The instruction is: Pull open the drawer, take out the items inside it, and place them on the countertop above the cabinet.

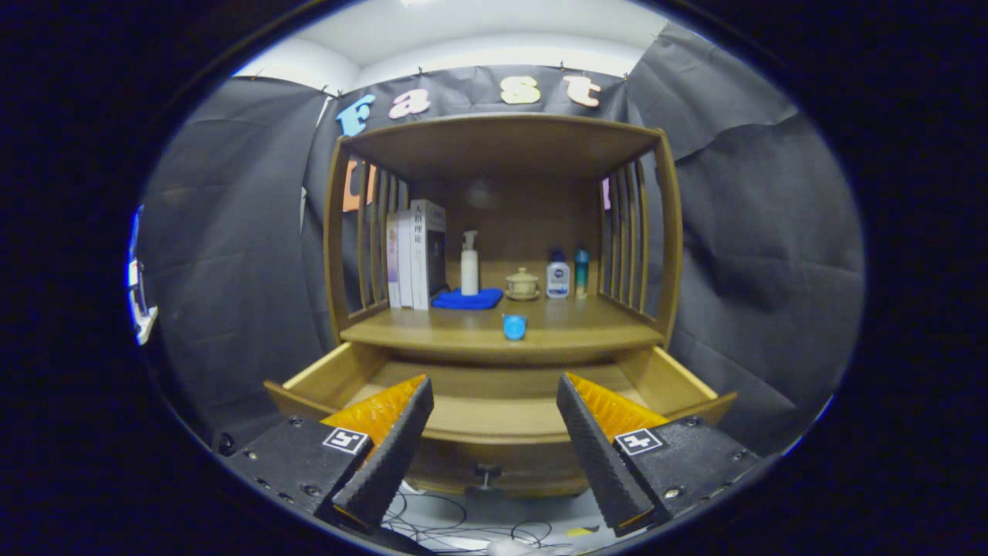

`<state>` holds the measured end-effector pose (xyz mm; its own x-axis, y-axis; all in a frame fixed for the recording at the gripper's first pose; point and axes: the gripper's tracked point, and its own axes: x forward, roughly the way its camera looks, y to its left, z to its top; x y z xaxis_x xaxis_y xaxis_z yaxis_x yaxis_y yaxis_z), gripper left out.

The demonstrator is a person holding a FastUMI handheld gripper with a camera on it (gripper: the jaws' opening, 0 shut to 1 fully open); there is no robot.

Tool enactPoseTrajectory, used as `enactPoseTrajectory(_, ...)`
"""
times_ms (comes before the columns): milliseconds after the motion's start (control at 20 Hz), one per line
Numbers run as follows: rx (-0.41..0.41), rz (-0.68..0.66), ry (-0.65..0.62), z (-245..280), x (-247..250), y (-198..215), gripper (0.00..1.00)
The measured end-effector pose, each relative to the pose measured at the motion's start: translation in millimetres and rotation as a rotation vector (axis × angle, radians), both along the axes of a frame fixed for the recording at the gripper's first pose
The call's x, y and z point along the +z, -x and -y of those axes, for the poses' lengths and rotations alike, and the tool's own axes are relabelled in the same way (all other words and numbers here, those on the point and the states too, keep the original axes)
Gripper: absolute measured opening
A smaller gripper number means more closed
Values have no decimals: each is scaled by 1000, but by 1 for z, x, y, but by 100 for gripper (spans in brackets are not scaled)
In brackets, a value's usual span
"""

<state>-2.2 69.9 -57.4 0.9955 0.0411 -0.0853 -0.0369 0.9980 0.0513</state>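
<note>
Below the bench [432, 332], at about six o'clock from the small blue item [514, 327] standing near its front edge, the drawer [494, 401] sits pulled well out, and the gripper [494, 444] hangs in front of it with its jaws spread wide and nothing between them. What shows of the drawer floor between the jaws looks bare, pale wood and nothing else, though the jaws cover both near corners, so it cannot be said for sure that the drawer is emptied. The blue item on the bench reads as a piece taken out already; what it is exactly is too small to tell. Behind it, at twelve o'clock, a pump bottle [469, 265] stands on a blue cloth [467, 299], with books [415, 253] at ten o'clock, a lidded pot [522, 284] just to the right, and two small bottles [567, 274] at one o'clock. For the step in hand, the sensible thing is to tilt down and look over the drawer's corners before calling it done. If anything turns up, the jaws should go in wide as they are, straddle it squarely, and close only once both sit level on its sides. The lift wants to clear the bench lip overhead, which juts above the drawer's back half, so drawing back towards six o'clock before rising looks the safer path. Any set-down is best made in the open front strip, away from the blue item, so nothing gets nudged.
</note>
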Motion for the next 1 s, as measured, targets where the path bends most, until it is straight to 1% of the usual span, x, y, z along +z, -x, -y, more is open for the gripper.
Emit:
enactPoseTrajectory(200, -48, -9, 31, 4, -48, 6, 100)
enactPoseTrajectory(350, -58, -39, 52, -2, -73, 1, 100)
enactPoseTrajectory(500, -60, -19, 62, -9, -75, -5, 100)
enactPoseTrajectory(650, -82, 3, 84, -7, -71, -12, 100)
enactPoseTrajectory(800, -103, -14, 75, -4, -76, -20, 100)
enactPoseTrajectory(850, -86, -18, 55, -8, -77, -21, 100)
enactPoseTrajectory(1000, -82, -8, 51, -8, -77, -22, 99)
